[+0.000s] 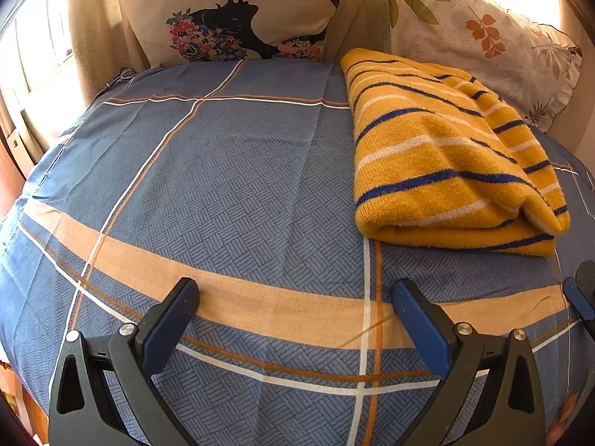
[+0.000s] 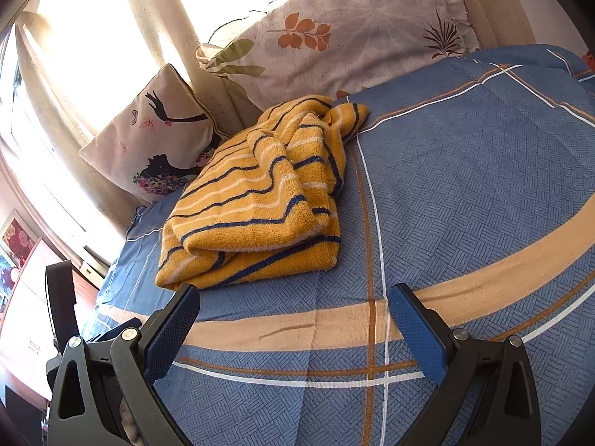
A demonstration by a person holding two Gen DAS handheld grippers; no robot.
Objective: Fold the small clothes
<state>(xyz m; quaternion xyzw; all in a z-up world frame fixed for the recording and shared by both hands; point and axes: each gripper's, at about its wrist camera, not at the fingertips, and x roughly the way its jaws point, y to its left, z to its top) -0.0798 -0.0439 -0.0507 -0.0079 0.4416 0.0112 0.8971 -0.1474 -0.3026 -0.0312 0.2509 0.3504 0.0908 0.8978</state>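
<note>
A folded yellow sweater (image 1: pixel 446 156) with blue and white stripes lies on the bed, in the right half of the left wrist view and at centre left of the right wrist view (image 2: pixel 260 200). It rests on a blue bedsheet (image 1: pixel 230 171) crossed by tan and white bands. Behind it, at the top of both frames, a leaf-print pillow (image 2: pixel 334 37) leans at the head of the bed, beside a cushion (image 1: pixel 238 11) printed with a black figure and flowers. The left tongs (image 1: pixel 295 295) hang wide open over the bare sheet at the bottom of the frame, holding nothing. The right tongs (image 2: pixel 293 299) are likewise spread open and empty, just short of the sweater's near edge.
</note>
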